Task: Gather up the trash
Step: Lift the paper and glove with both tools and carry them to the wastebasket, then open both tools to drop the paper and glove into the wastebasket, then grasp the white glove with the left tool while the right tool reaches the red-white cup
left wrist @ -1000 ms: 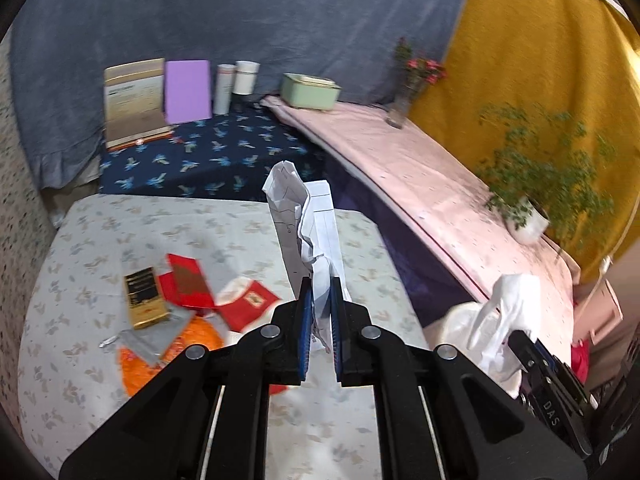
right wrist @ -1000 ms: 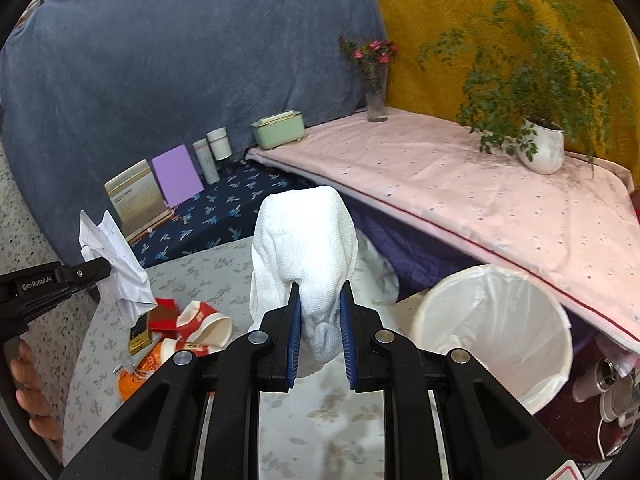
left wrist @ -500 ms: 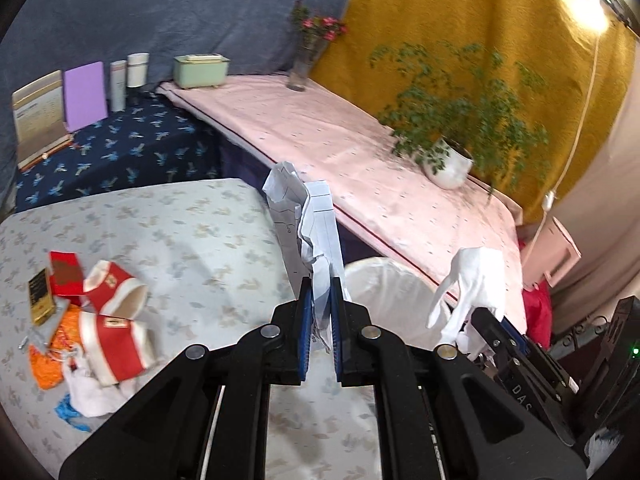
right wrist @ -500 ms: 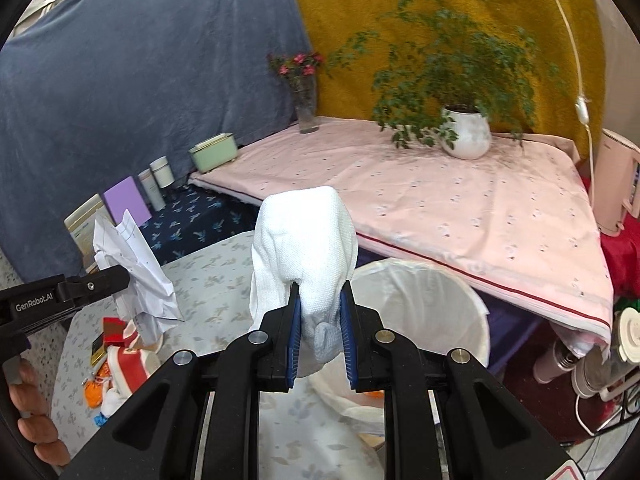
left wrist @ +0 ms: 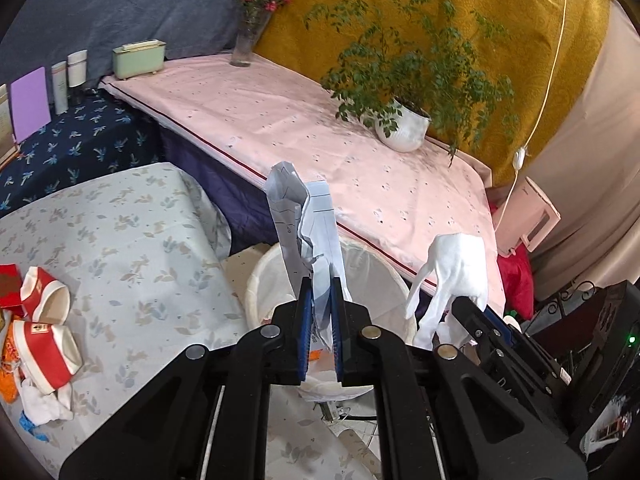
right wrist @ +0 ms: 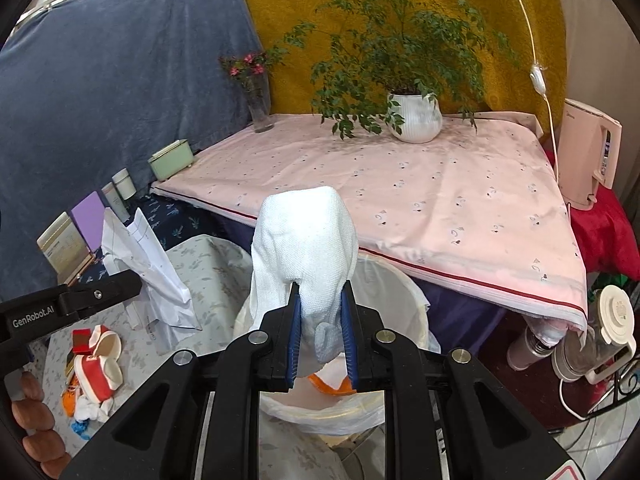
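My left gripper (left wrist: 321, 294) is shut on a crumpled sheet of white paper (left wrist: 304, 216) that stands up from its blue pads. It hangs over the near rim of a round white bin (left wrist: 256, 280) lined with a bag. My right gripper (right wrist: 320, 300) is shut on a crumpled white tissue (right wrist: 306, 236), held above the same bin (right wrist: 404, 292); an orange scrap (right wrist: 332, 386) lies inside. From the right wrist view the left gripper (right wrist: 120, 284) and its paper (right wrist: 140, 256) sit to the left. The left wrist view shows the right gripper (left wrist: 460, 304) with the tissue (left wrist: 456, 264).
Red-and-white paper cups (left wrist: 44, 332), an orange wrapper and white scraps lie on the leaf-print table (left wrist: 132, 240) at the left. Behind the bin runs a pink-clothed table (right wrist: 440, 200) with a potted plant (right wrist: 416, 120) and a vase (right wrist: 260, 108). A pink kettle (right wrist: 588, 156) stands at the right.
Both grippers have swung right from the leaf-print table to above the bin, each still holding its item. The litter pile has slid to the left edge of both views.
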